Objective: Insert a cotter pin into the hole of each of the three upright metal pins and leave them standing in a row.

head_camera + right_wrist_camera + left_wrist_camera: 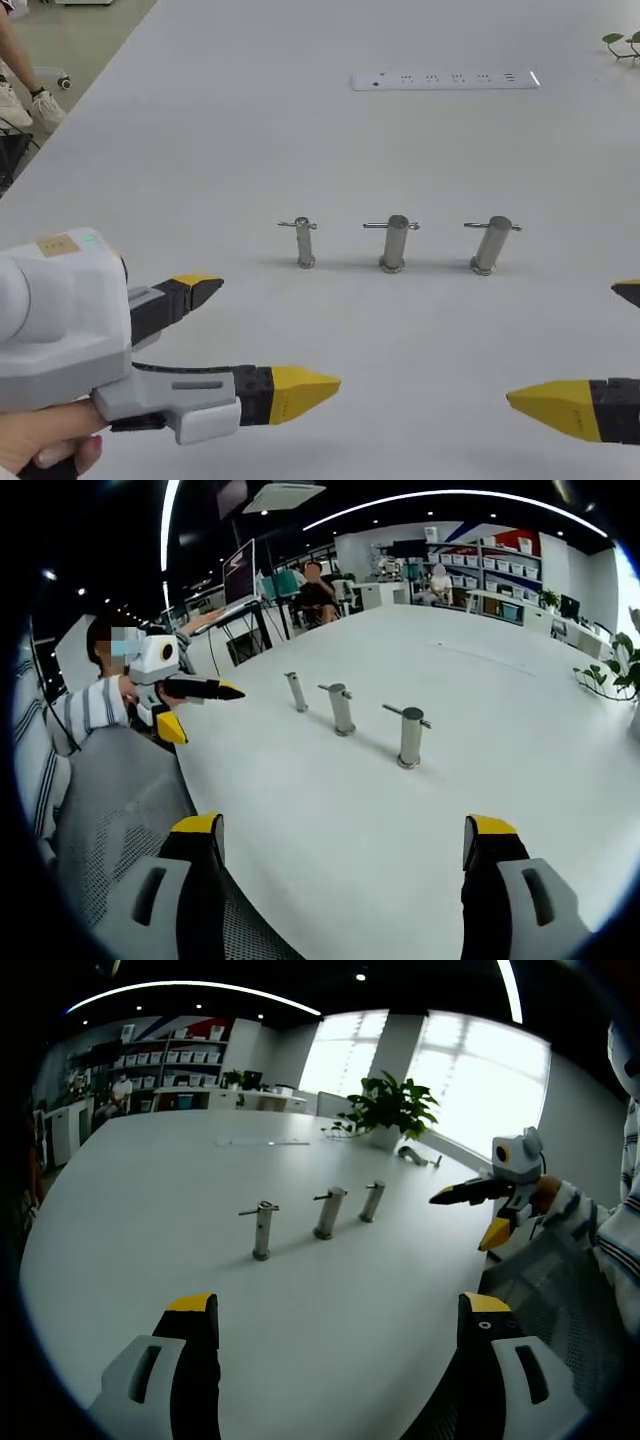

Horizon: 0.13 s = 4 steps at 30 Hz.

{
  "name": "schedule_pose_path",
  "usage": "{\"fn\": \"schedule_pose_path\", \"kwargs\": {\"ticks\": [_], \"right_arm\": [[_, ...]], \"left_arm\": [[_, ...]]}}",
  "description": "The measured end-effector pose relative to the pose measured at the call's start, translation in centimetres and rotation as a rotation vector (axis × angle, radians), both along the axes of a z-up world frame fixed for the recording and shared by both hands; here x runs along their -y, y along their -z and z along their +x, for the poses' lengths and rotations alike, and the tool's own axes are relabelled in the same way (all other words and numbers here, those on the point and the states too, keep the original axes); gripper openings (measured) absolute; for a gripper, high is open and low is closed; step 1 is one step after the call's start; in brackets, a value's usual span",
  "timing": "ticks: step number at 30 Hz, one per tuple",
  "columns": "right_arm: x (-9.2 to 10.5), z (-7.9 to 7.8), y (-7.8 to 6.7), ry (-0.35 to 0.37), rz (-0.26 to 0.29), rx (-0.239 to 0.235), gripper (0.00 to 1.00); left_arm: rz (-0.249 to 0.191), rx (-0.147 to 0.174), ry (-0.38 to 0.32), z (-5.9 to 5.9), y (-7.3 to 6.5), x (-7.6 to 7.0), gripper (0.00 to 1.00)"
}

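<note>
Left tongs: my grey left tongs with black, yellow-tipped jaws (262,335) were spread wide and held nothing. They hovered over the near left part of the counter, gripped in my hand (42,442).
Right tongs: my matching right tongs (575,345) were also spread wide and empty at the right edge of the head view, tips pointing in towards the left tongs.
Counter: the broad, plain white counter (180,140) carried everything.
Metal pins: three short, upright, cylindrical grey metal pins stood in a straight row across the middle of the counter. They were apart from one another and beyond both tongs: the left pin (305,252), the middle pin (393,250) and the right pin (487,252).
Cotter pins: a thin silver cotter pin sat crosswise through the top of each. The first cotter pin (287,224) was in the left pin, the second cotter pin (372,226) in the middle pin and the third cotter pin (472,226) in the right pin.
Contact: neither tongs touched any pin.
Power strip: a long white power strip (445,79) lay flat well behind the row.
Plant: a green leafy plant (622,42) showed at the far right corner.
</note>
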State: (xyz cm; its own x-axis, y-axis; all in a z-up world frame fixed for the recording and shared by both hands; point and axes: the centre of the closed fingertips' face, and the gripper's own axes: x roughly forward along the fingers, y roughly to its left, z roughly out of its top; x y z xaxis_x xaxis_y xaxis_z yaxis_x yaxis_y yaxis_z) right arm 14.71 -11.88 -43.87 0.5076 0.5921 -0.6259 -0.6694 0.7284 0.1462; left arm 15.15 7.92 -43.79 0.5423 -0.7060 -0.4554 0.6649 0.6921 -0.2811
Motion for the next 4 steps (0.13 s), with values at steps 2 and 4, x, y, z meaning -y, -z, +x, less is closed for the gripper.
{"fn": "schedule_pose_path", "kwargs": {"ticks": [2,4], "right_arm": [[-0.12,0.30,-0.08,0.006,0.005,-0.004,0.98],[-0.21,0.56,-0.16,0.005,0.003,-0.003,0.98]], "left_arm": [[0.006,-0.005,-0.002,-0.05,0.09,-0.08,0.99],[0.010,-0.006,-0.004,-0.05,0.12,-0.14,0.99]]}}
